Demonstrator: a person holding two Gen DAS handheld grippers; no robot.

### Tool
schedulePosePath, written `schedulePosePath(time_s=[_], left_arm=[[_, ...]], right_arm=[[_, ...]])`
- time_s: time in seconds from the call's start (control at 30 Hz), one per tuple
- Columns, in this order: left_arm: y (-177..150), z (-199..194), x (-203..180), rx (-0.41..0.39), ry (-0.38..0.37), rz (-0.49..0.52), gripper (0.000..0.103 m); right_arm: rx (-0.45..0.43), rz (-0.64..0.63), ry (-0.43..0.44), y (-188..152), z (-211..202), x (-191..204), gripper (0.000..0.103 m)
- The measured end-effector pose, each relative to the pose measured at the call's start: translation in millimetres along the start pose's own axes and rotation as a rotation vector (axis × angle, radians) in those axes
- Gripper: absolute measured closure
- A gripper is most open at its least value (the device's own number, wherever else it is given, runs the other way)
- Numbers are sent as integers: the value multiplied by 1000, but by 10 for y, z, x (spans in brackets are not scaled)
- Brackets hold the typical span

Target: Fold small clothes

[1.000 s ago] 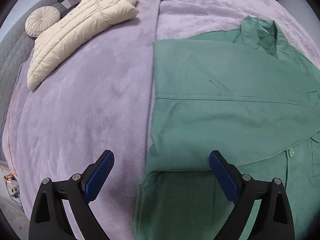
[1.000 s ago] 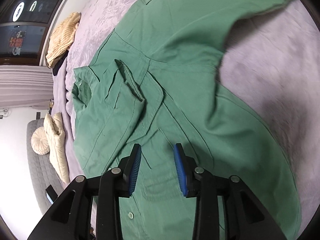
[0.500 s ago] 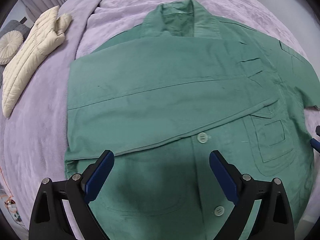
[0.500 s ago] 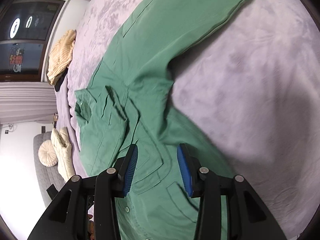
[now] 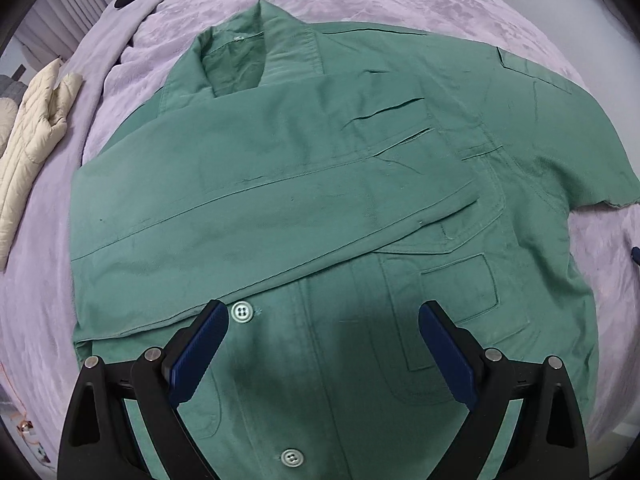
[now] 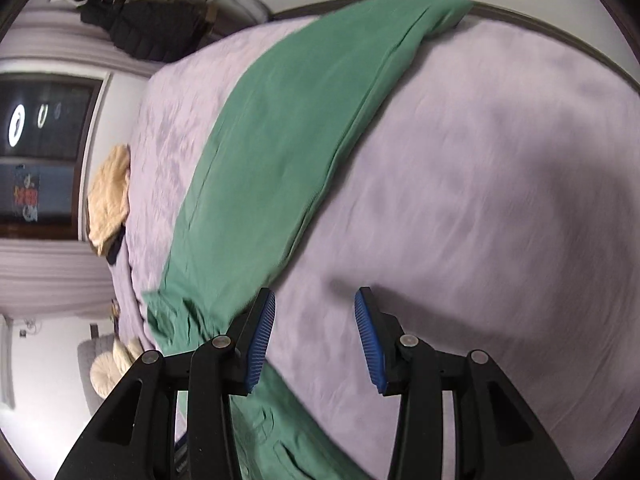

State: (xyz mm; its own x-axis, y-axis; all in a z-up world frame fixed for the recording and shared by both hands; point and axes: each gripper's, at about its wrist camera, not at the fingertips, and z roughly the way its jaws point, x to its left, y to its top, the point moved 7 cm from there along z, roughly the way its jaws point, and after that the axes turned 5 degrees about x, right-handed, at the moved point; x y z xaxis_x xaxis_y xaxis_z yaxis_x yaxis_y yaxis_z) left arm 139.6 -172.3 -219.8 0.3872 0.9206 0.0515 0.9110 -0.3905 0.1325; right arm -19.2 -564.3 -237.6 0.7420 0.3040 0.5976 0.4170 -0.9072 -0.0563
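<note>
Lilac velvety bedspread (image 5: 440,4) covering the whole bed. Cream quilted puffer jacket (image 5: 30,128) lying at its left edge in the left wrist view. Folded pale-yellow ribbed garment (image 6: 110,196) near the far edge, on something dark. Round pleated cream cushion (image 6: 105,376) on a grey quilted seat. Black jackets (image 6: 136,20) heaped beyond the bed. Dark window (image 6: 44,128) with reflected lights.

The green shirt (image 5: 304,184) is matt woven cloth with glossy plastic buttons (image 5: 241,312). The bed (image 5: 460,4) wears a plush, velvety lilac cover. A cream jacket (image 5: 32,120) looks quilted, faintly sheeny.
</note>
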Motion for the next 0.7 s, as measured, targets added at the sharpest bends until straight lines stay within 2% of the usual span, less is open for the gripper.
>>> schedulePosePath(time_s=[0.27, 0.53, 0.57, 0.6, 0.63, 0.7], left_arm=[[181, 19, -475, -13, -46, 6, 6], [383, 6, -807, -40, -78, -11, 6], [403, 5, -836, -41, -80, -14, 6], [422, 3, -860, -43, -83, -16, 6], [434, 1, -884, -44, -82, -17, 6], [458, 3, -866, -48, -84, -20, 6]], right_arm=[[-100, 130, 68, 822, -119, -335, 58], [-139, 209, 224, 1290, -41, -294, 57], [-143, 214, 246, 1319, -39, -249, 69], [-150, 217, 273, 1361, -50, -217, 92], [-149, 216, 286, 1382, -56, -188, 97], [-152, 198, 330, 1437, -93, -80, 97]])
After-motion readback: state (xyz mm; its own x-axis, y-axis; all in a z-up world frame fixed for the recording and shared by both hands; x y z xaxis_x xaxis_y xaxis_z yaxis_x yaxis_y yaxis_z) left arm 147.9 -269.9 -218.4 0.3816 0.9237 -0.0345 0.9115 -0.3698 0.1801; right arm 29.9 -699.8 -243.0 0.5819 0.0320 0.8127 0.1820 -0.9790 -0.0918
